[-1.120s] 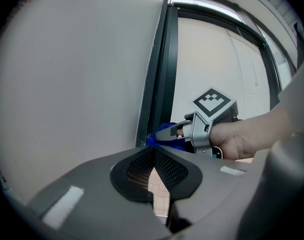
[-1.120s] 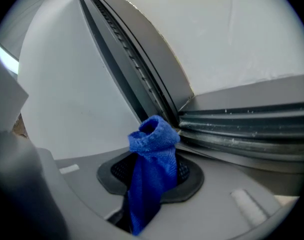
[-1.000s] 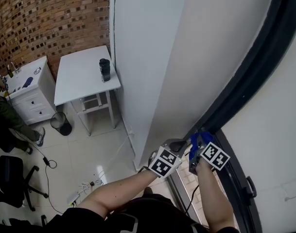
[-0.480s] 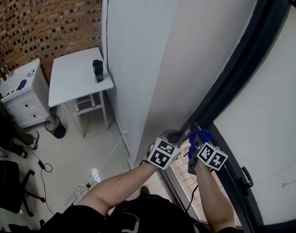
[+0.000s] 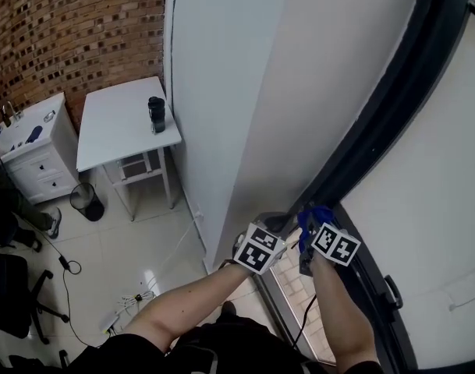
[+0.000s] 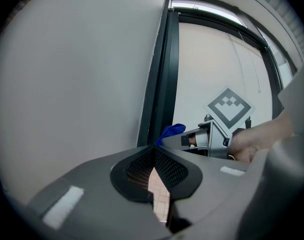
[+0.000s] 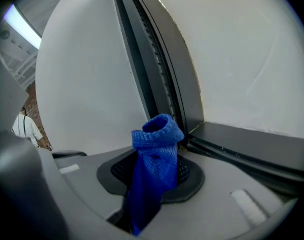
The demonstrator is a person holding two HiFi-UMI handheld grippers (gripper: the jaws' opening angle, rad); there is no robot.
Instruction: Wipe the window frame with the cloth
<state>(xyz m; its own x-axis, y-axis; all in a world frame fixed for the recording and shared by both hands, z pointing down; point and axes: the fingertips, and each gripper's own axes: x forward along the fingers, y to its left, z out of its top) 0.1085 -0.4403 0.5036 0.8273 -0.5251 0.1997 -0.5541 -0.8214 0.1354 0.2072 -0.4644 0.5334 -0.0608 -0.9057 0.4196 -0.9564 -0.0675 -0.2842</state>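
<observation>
Wall [image 5: 245, 92], plain and white, lies left of the window frame [image 5: 397, 100]. The left gripper [image 6: 154, 156] hangs just beside the frame's foot, jaws pressed together on nothing. Right of it, the right gripper [image 7: 156, 170] clamps the blue cloth [image 7: 156, 139], whose bunched tip sits at the frame's lower corner (touching or just short, I cannot tell). The risk, as I judge it: only a small tuft sticks out, so a hard stroke could scrape bare jaw along the frame or tug the cloth loose. No readable writing anywhere, only square patterns on the marker cubes [image 5: 336, 245]
</observation>
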